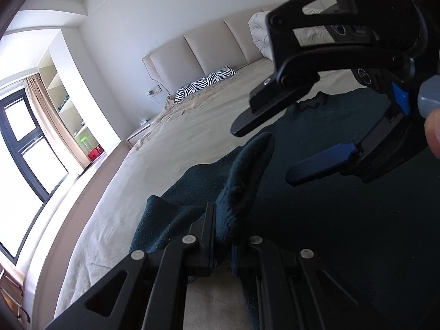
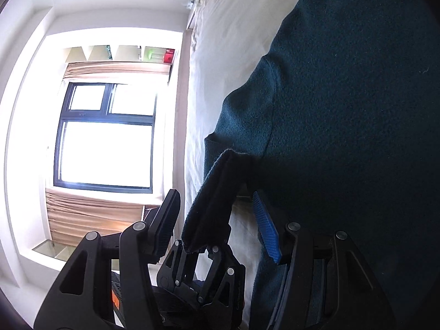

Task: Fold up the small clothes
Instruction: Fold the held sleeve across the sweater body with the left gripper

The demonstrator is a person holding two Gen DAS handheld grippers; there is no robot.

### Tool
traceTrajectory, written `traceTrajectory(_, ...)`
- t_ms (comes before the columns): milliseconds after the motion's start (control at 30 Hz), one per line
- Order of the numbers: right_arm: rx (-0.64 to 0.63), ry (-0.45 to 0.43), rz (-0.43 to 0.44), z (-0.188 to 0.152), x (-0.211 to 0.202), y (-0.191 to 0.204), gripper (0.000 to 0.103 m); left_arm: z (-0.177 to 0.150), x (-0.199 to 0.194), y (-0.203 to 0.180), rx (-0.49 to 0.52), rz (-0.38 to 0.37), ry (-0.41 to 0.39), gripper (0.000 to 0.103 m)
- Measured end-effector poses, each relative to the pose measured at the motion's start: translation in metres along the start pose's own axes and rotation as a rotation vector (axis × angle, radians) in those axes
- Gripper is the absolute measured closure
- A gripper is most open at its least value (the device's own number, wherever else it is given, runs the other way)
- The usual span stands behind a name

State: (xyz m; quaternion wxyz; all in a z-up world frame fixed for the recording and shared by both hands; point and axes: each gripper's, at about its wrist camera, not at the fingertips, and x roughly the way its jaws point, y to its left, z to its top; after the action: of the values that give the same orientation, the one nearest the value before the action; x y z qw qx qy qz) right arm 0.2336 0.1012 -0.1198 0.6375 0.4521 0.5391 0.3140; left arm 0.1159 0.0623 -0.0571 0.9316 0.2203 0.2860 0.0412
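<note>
A dark teal fleece garment [image 1: 330, 220] lies spread on the bed and fills the right side of the right wrist view [image 2: 343, 110]. My left gripper [image 1: 221, 233] is shut on a raised flap of it [image 1: 247, 170], which stands up between the fingers. The right wrist view shows the same left gripper [image 2: 199, 247] pinching that flap [image 2: 211, 198] from below. My right gripper [image 1: 265, 152] hovers over the flap's tip, jaws apart. Its black finger [image 2: 165, 220] and blue pad [image 2: 265, 228] flank the flap without pressing it.
The beige bed sheet [image 1: 165, 151] stretches back to a zebra pillow [image 1: 206, 82], a padded headboard [image 1: 206, 46] and a white duvet [image 1: 258, 30]. A bright window [image 2: 107, 137] with curtains and shelves is beyond the bed's edge. A person's fingertip [image 1: 434, 132] shows at the right.
</note>
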Motion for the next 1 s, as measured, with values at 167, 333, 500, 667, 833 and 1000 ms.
traceTrajectory(167,-0.031,0.043,-0.035,0.007,0.023,-0.002,0.079,0.001,0.005,-0.003,-0.001,-0.007,0.025,0.09)
traceTrajectory(333,-0.136,0.015,-0.151,0.007,0.014,0.006,0.096,0.005,0.003,0.015,-0.116,-0.108,0.045,0.052)
traceTrajectory(500,-0.181,-0.123,-0.29,0.03,-0.049,0.0,0.096,-0.001,-0.007,0.066,-0.394,-0.323,0.047,0.039)
traceTrajectory(667,-0.153,-0.244,-0.425,0.06,-0.133,-0.027,0.096,-0.025,0.028,0.125,-0.713,-0.478,0.143,0.075)
traceTrajectory(833,-0.088,-0.313,-0.491,0.082,-0.188,-0.061,0.096,-0.033,0.052,0.161,-0.853,-0.513,0.149,0.084)
traceTrajectory(1000,-0.054,-0.345,-0.53,0.089,-0.222,-0.1,0.096,-0.015,0.063,0.161,-0.862,-0.564,0.138,0.084)
